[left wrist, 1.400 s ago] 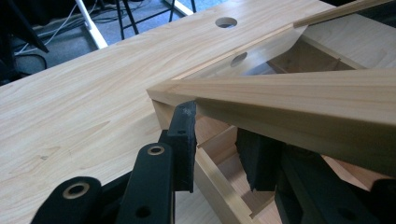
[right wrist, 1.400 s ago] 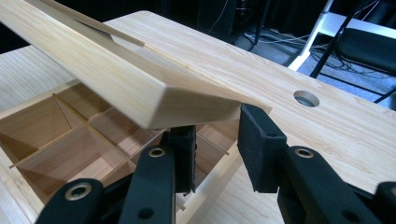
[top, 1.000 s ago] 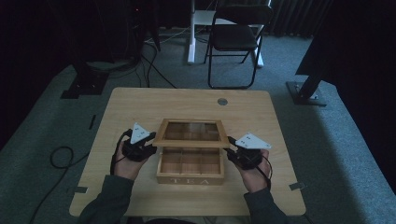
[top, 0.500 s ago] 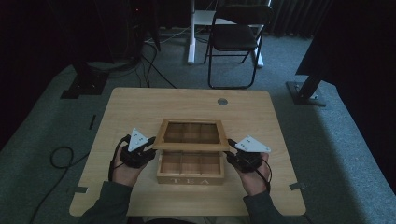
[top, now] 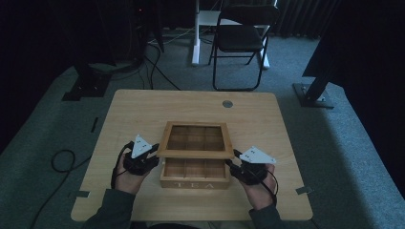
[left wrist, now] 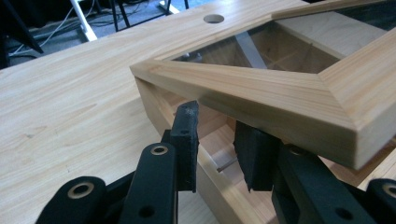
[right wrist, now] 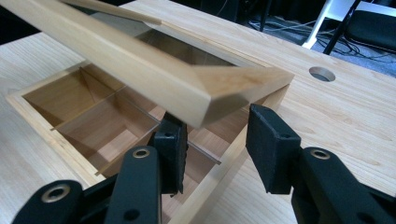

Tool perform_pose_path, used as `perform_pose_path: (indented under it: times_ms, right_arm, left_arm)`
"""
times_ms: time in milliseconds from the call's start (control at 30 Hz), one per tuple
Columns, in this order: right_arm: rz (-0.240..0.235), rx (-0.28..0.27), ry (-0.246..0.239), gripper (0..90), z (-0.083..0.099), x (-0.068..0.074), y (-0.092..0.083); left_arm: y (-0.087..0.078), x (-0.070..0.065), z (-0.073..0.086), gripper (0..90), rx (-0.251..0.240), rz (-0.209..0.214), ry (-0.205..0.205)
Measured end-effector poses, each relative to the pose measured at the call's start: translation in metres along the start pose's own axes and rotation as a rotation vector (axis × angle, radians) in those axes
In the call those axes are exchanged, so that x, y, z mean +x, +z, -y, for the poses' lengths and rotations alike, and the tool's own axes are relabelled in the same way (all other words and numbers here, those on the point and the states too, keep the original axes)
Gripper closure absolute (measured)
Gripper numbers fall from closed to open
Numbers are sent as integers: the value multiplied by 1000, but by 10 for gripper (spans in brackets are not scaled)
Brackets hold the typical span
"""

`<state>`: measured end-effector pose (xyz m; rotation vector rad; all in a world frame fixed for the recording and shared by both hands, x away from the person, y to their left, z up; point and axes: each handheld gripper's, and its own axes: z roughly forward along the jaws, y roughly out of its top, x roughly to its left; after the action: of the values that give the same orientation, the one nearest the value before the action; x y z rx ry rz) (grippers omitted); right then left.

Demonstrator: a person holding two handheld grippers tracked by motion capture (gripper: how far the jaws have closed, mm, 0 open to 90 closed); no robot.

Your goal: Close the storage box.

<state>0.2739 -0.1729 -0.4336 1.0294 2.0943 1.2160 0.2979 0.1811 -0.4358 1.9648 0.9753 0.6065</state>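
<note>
A wooden tea box (top: 193,183) marked TEA stands near the table's front edge. Its glass-paned lid (top: 196,153) hangs raised and tilted over it. My left gripper (top: 155,160) is at the box's left side. In the left gripper view its jaws (left wrist: 217,116) straddle the left wall (left wrist: 215,186) and press on it, having closed a moment ago. The lid's corner (left wrist: 261,98) sits just above them. My right gripper (top: 234,167) straddles the right wall (right wrist: 219,177). Its jaws (right wrist: 215,119) have just been opening, and gaps show beside the wall under the lid (right wrist: 140,65).
The light wooden table (top: 143,109) has a round cable hole (top: 227,103) at the back. Behind it stand a folding chair (top: 241,38) and dark stand bases (top: 313,95). A black cable (top: 62,160) loops on the carpet at the left.
My left gripper has drifted slightly toward the table's front edge. The box and its raised lid look the same.
</note>
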Motion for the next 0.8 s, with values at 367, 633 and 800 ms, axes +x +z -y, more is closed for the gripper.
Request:
perform_pose_path:
  times_ms: [367, 633, 800]
  right_arm:
    - [1, 5, 6, 592, 9, 5, -2]
    - [-2, 21, 1, 592, 17, 8, -1]
    - [0, 29, -9, 592, 22, 10, 0]
  left_arm:
    - [-2, 0, 13, 672, 2, 11, -30]
    - [-14, -1, 26, 642, -12, 38, -54]
    - [-17, -5, 31, 637, -11, 57, -43]
